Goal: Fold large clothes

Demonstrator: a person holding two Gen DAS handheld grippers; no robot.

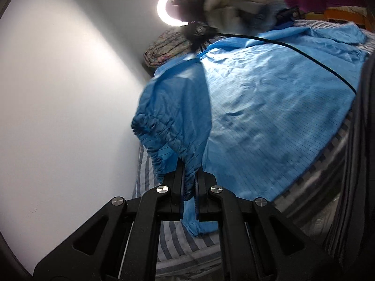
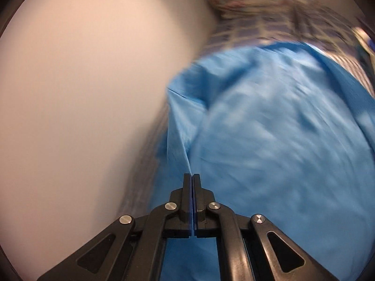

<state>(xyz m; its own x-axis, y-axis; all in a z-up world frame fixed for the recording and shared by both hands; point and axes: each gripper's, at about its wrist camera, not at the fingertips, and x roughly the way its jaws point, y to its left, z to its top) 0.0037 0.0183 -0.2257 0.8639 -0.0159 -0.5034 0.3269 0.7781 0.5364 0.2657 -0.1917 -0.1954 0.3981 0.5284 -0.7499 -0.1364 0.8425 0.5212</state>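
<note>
A large blue garment [image 1: 269, 98] with a fine grid pattern lies spread on a striped bed [image 1: 178, 238]. My left gripper [image 1: 189, 175] is shut on its gathered elastic cuff [image 1: 159, 135] and holds that part lifted. My right gripper [image 2: 192, 178] is shut on a thin fold edge of the same blue garment [image 2: 269, 140]; its view is blurred. In the left wrist view the right gripper [image 1: 199, 28] shows at the far side of the garment, held by a white-gloved hand [image 1: 239, 2], pinching the fabric there.
A white wall [image 1: 70, 93] runs along the left side of the bed. A patterned pillow [image 1: 166, 49] lies at the far end near a ring light [image 1: 173, 7]. A black cable [image 1: 304, 56] crosses above the garment. Dark fabric [image 1: 358, 164] fills the right edge.
</note>
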